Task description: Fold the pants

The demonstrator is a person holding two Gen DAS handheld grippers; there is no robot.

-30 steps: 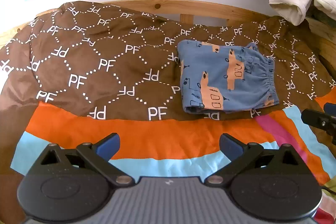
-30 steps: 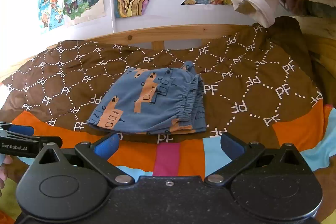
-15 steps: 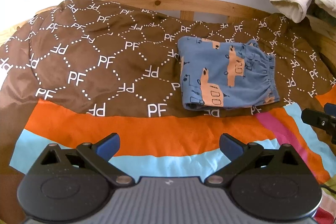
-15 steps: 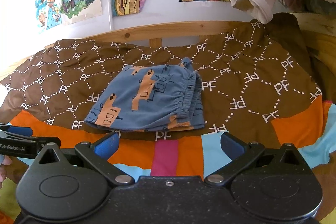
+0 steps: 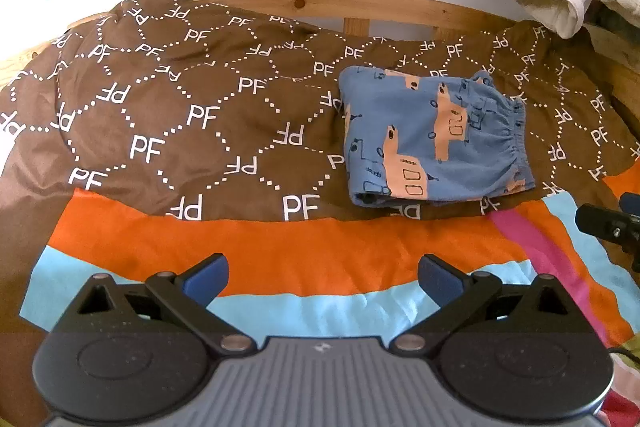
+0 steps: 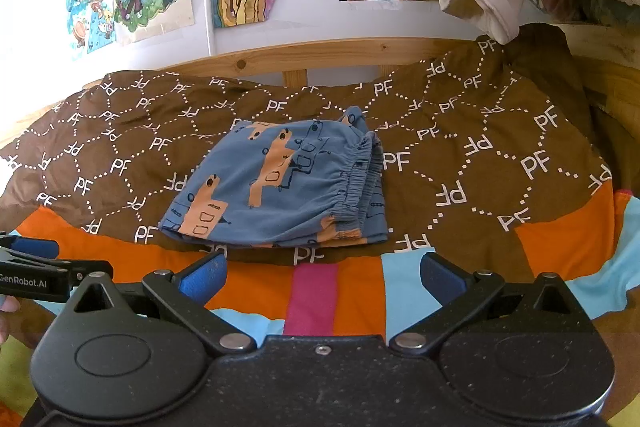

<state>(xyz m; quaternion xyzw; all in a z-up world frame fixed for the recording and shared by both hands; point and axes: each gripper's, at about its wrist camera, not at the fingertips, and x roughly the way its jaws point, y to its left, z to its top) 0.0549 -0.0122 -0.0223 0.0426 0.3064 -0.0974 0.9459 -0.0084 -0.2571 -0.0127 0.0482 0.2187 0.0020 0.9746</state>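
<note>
A: The pants (image 6: 280, 183) lie in a compact blue bundle on the brown PF-print blanket (image 5: 168, 131), close to its near edge where the orange and light-blue striped sheet (image 5: 320, 255) begins. The elastic waistband sits stacked on the bundle's right side in both views.

B: And neither tool is on them. The left gripper (image 5: 322, 277) hovers over the striped sheet with its jaws spread wide, nothing between the blue pads (image 5: 204, 277). The bundle sits ahead of it and off to its right, apart from the tips.

A: Same picture on the other side. The right gripper (image 6: 322, 277) is spread wide and empty too, held back just short of the bundle's near edge.

B: So which step is this? The layers look doubled over into a neat rectangle, so the folding reads as essentially done.

A: Agreed, that is the likely call: both hands are at the release stage. The layered edges beside the waistband splay a little on the right.

B: If anything is left, the next move would be a light press or tuck there, approached low and gently so the stack does not slide or spring apart.
</note>
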